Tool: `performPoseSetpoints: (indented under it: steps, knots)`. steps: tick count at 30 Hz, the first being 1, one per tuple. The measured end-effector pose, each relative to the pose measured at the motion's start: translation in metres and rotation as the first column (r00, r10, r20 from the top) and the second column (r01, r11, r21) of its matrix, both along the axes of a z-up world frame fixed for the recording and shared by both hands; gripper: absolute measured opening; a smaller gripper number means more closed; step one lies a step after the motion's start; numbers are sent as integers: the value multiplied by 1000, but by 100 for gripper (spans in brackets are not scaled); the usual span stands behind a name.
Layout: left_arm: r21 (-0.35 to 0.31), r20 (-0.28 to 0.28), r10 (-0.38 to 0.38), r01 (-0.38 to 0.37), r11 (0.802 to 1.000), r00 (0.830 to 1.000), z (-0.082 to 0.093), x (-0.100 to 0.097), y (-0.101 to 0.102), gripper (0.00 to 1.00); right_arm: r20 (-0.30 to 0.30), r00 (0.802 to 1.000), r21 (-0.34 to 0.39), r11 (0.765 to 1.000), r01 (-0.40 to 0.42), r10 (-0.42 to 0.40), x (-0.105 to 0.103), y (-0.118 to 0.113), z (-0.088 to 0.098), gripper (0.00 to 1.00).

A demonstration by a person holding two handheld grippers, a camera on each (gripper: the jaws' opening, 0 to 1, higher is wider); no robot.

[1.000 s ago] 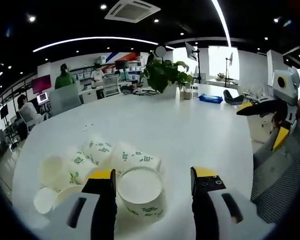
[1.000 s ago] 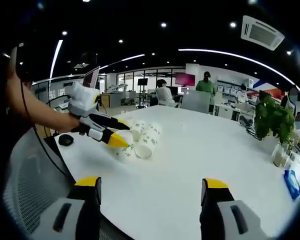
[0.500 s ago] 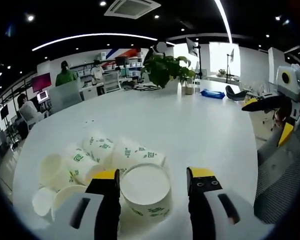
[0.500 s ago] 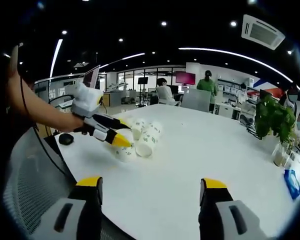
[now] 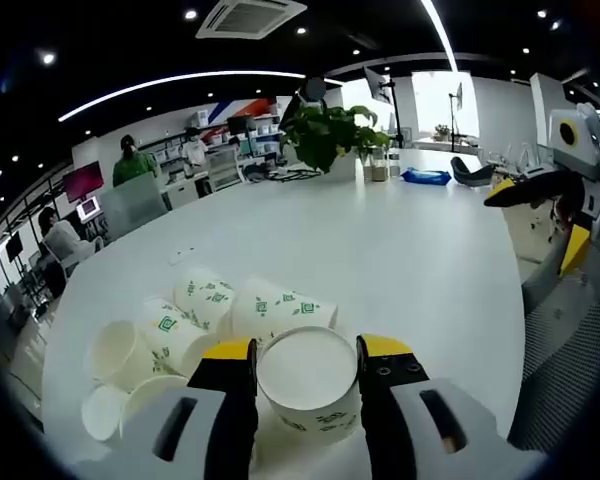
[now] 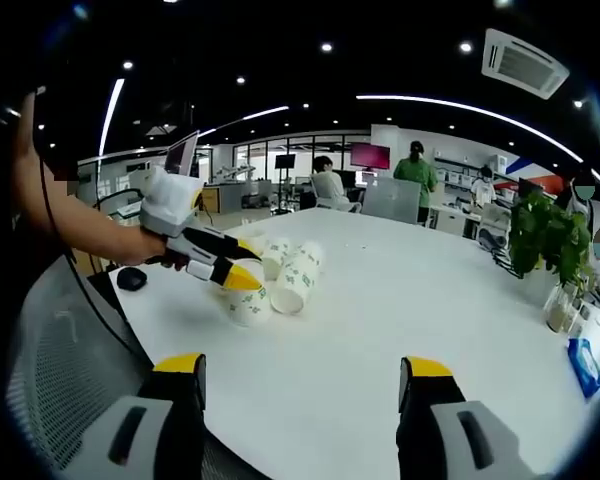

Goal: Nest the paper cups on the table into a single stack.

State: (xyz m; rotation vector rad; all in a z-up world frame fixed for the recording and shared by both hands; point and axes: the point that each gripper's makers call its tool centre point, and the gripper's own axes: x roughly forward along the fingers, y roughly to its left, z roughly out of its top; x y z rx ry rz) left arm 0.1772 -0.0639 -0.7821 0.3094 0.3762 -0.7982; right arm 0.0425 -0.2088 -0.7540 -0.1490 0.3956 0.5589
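Paper cup (image 5: 308, 392), upright on the worktop (image 5: 400, 260), is bracketed closely by the left gripper (image 5: 306, 352) jaws, contact unclear; right gripper (image 6: 300, 372) is held spread, well apart.

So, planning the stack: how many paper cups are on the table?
6 visible: one upright cup between the left gripper jaws, five lying behind and left of it; others may be hidden.

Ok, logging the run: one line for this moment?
left gripper: jaws around upright paper cup | right gripper: open, idle | other cups: lying clustered
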Motion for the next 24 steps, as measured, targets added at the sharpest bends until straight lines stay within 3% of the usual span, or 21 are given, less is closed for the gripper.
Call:
performPoseSetpoints:
  steps: [12,15,24]
  knots:
    - [-41,11,8,-7,999,1000,13,-13,2,37,-11,1000,1,1000,-3,3,0,1,-1,81]
    - [-59,9,24,-23,998,1000,17,-20,5,37,22,999,18,999,34,-34,4,-6,7,80]
    - [-79,14,43,-42,996,999,35,-43,11,37,-15,999,24,999,36,-36,3,-9,2,84]
